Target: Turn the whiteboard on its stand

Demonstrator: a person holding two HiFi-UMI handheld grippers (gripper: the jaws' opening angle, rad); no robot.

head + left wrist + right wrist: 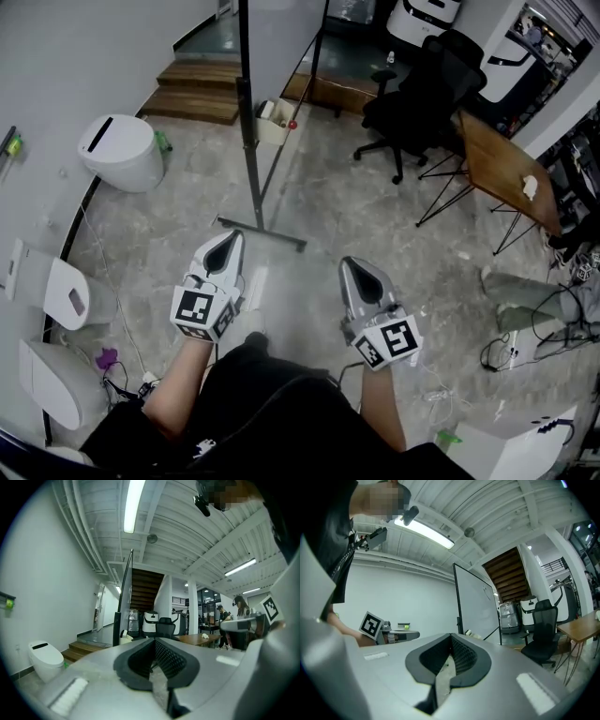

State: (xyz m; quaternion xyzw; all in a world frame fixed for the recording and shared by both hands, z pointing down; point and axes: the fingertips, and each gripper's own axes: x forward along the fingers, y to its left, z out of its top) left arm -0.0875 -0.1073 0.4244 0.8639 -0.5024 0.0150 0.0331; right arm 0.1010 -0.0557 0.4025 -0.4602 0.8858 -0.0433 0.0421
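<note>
The whiteboard (281, 37) stands ahead of me on a dark metal stand (249, 150) with a foot bar (262, 234) on the floor. It shows edge-on in the left gripper view (124, 602) and as a white panel in the right gripper view (476, 602). My left gripper (228, 242) hovers just short of the foot bar, jaws shut and empty (152, 641). The right gripper (354, 267) hangs beside it, a little nearer to me. Its jaws are shut too, with nothing in them (451, 637). Neither gripper touches the board or the stand.
A white toilet (122, 150) and two more white fixtures (56, 291) line the left wall. Wooden steps (197, 89) lie behind the board. A black office chair (422, 94) and a wooden table (502, 169) stand at right, with a person's legs (525, 300) and cables beyond.
</note>
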